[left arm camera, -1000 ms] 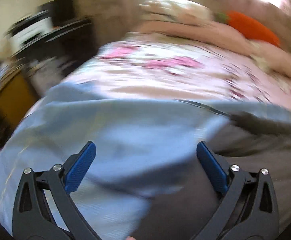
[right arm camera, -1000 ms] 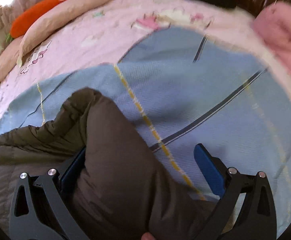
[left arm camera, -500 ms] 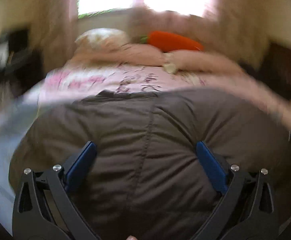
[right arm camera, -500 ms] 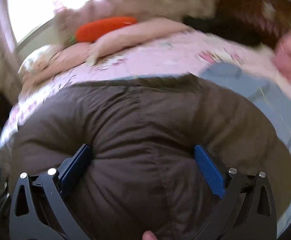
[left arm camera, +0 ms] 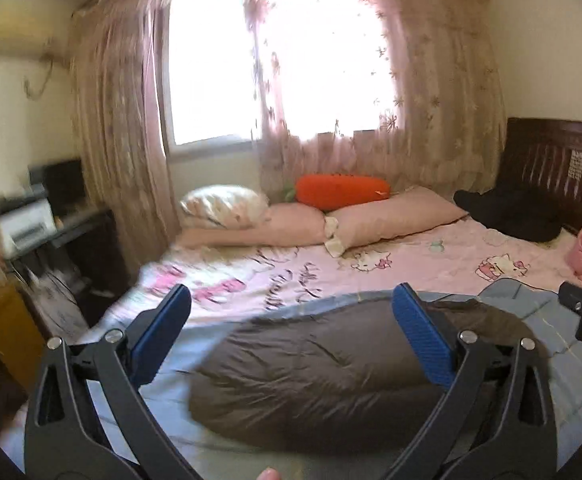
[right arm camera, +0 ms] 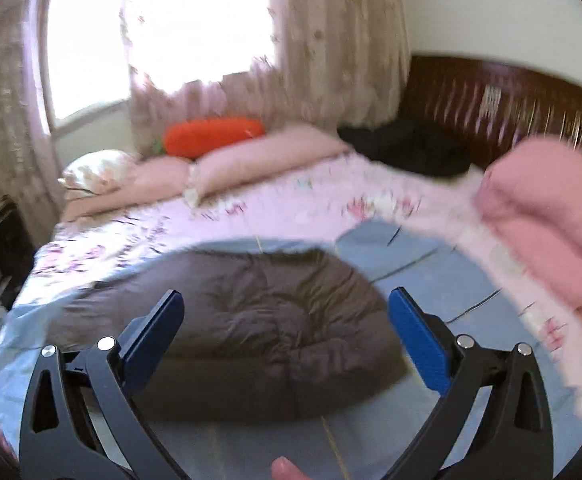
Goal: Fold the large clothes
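The folded jacket [left arm camera: 323, 372] lies at lower centre on the bed [left arm camera: 411, 264]; both grippers [left arm camera: 291, 332] [right arm camera: 285, 330] have jaws open, holding nothing.

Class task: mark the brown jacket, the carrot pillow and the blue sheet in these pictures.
Brown jacket [right arm camera: 251, 312], right wrist view, quilted top.
Carrot pillow [left arm camera: 343, 189], left wrist view, orange body.
Blue sheet [right arm camera: 423, 256], right wrist view, bare part right of jacket.
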